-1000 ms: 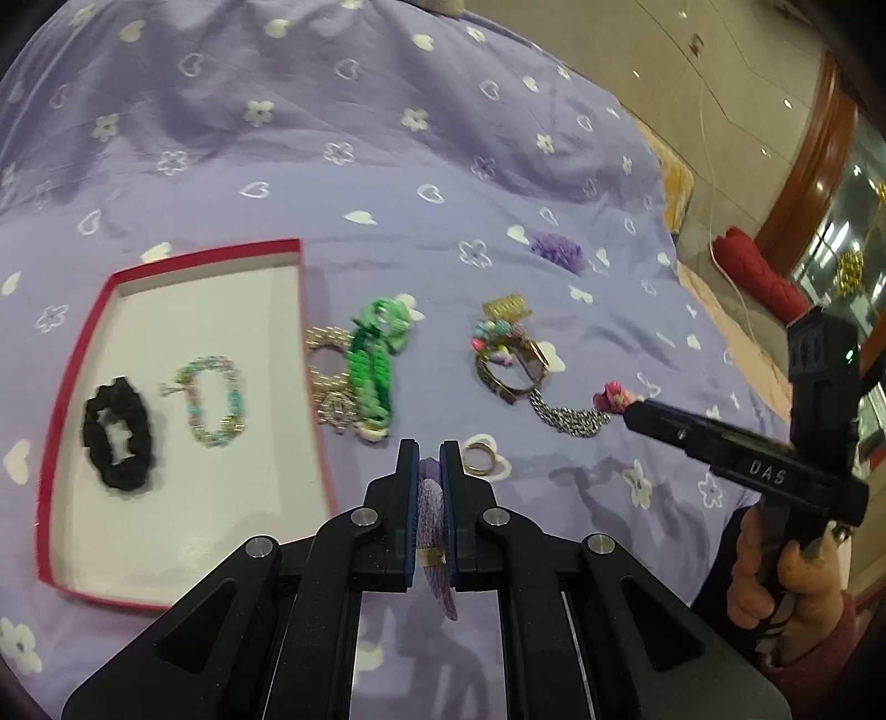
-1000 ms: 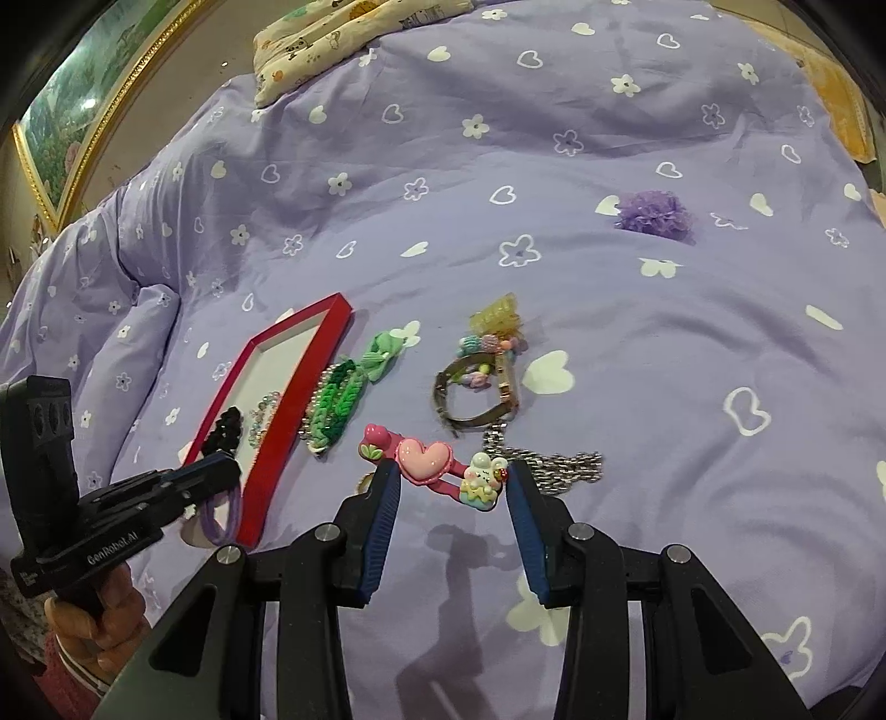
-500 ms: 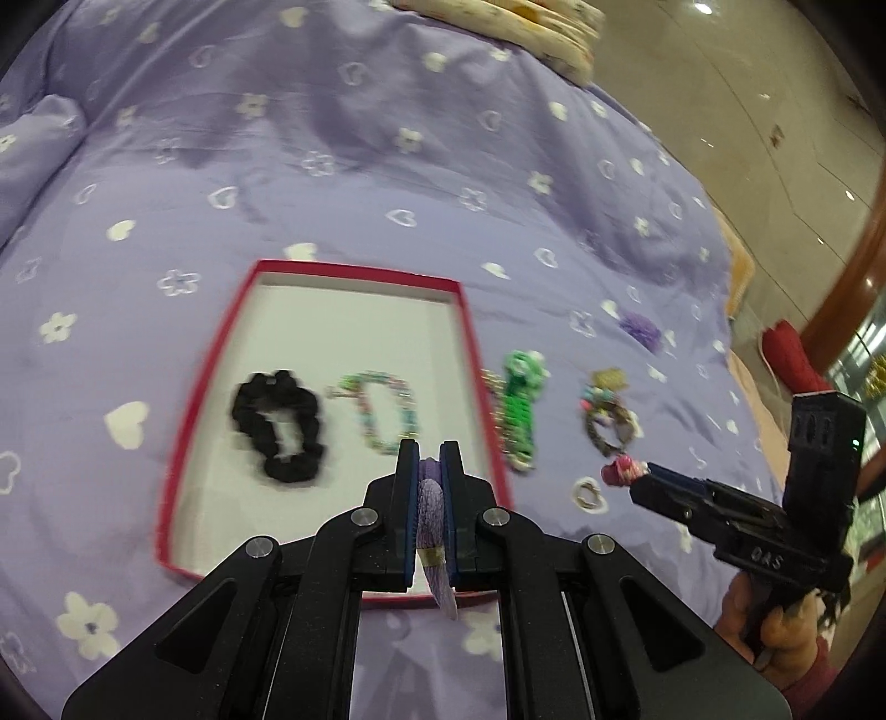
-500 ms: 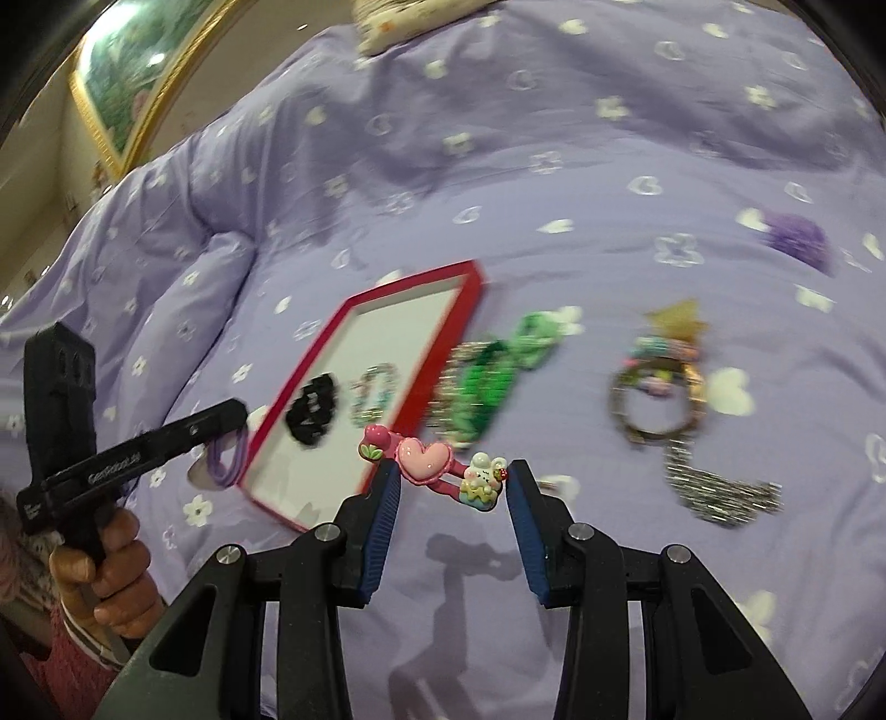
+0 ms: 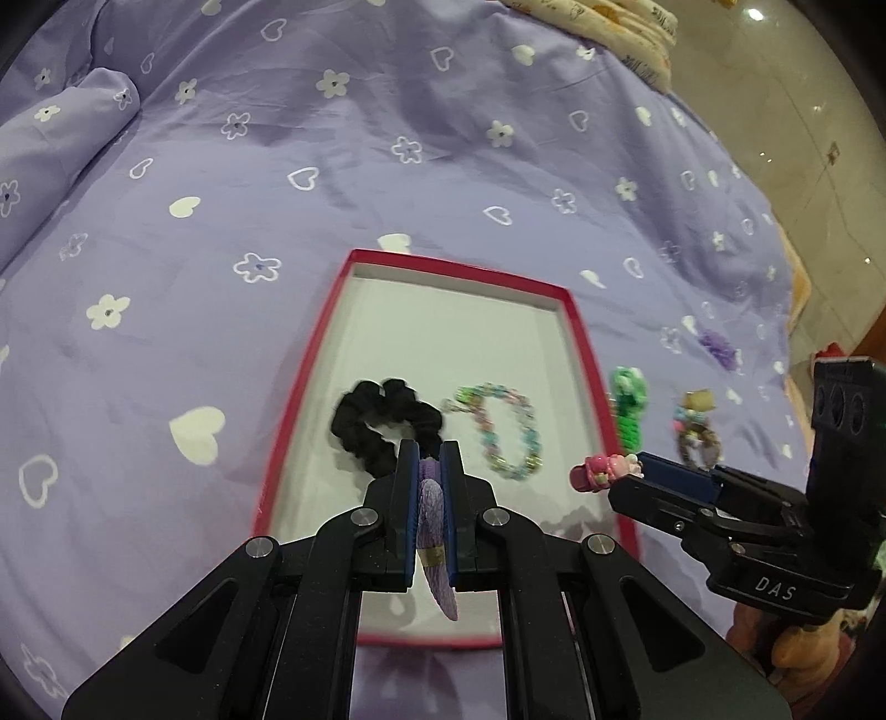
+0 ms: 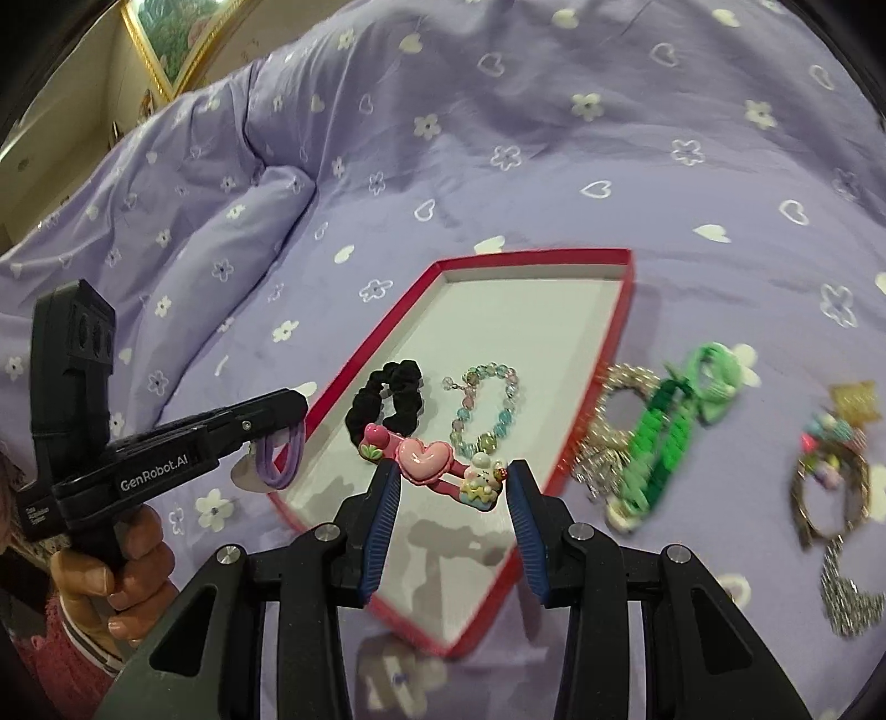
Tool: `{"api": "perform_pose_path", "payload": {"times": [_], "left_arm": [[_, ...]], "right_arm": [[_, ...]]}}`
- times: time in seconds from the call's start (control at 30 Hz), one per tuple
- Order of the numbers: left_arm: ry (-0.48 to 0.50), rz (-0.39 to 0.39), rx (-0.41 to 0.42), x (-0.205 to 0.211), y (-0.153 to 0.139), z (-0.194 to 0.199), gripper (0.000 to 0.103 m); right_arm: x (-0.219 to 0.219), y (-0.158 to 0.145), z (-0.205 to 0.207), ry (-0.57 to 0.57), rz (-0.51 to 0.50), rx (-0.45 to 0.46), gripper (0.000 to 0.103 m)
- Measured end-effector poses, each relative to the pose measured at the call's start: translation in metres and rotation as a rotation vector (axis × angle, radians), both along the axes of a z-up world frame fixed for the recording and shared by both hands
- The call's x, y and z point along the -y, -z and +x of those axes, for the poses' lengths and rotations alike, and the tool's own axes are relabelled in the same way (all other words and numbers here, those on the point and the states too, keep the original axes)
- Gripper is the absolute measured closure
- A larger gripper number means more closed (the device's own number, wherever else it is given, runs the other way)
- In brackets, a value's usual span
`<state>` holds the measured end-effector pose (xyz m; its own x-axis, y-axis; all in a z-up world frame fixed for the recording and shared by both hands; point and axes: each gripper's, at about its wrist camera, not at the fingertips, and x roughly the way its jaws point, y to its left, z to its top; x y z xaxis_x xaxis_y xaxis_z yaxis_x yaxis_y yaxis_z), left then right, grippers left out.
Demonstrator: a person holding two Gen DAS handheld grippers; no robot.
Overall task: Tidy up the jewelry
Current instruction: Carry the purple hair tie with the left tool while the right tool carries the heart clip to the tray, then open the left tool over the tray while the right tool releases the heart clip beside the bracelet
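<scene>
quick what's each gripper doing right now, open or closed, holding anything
Left gripper: closed on a purple hair tie, over the red tray.
Right gripper: closed on a pink heart hair clip, also over the tray.

I'm in a bedroom at home: under me a bed spread with a lilac duvet (image 5: 277,183) printed with white hearts and flowers, a folded cream blanket (image 5: 614,27) at its far edge, glossy floor tiles (image 5: 775,111) beyond, and a gilt-framed painting (image 6: 166,39) on the wall
</scene>
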<state>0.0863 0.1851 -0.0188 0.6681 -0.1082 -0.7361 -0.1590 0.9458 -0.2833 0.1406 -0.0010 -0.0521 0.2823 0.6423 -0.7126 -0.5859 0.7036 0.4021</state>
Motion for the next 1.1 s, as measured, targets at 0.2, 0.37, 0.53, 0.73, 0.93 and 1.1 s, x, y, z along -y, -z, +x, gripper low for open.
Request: {"api": "perform_pose_path", "payload": {"times": [0.2,0.37,0.53,0.73,0.93,1.1], "left_arm": [[-0.004,0.036,-0.039,-0.007,0.016,0.022,0.097],[-0.015,0.023,-0.094,-0.016,0.036,0.037,0.097],[-0.015,0.005,-0.133,-0.019,0.05,0.041,0.095],[-0.015,0.035,-0.137,-0.016,0.048,0.04,0.08],[-0.021,0.043,-0.136,-0.015,0.047,0.037,0.065],[-0.03,0.034,-0.147,-0.017,0.047,0.036,0.064]], "right_arm": [[-0.027,0.013,0.017,-0.035,-0.054,-0.007,0.063],[-0.043,0.027,0.03,-0.056,-0.115,-0.019,0.063],[-0.053,0.034,0.03,-0.092,-0.181,-0.01,0.063],[-0.059,0.036,0.029,-0.111,-0.218,0.015,0.062],[-0.06,0.037,0.03,-0.124,-0.227,0.021,0.062],[-0.058,0.037,0.03,-0.124,-0.215,0.018,0.062]]}}
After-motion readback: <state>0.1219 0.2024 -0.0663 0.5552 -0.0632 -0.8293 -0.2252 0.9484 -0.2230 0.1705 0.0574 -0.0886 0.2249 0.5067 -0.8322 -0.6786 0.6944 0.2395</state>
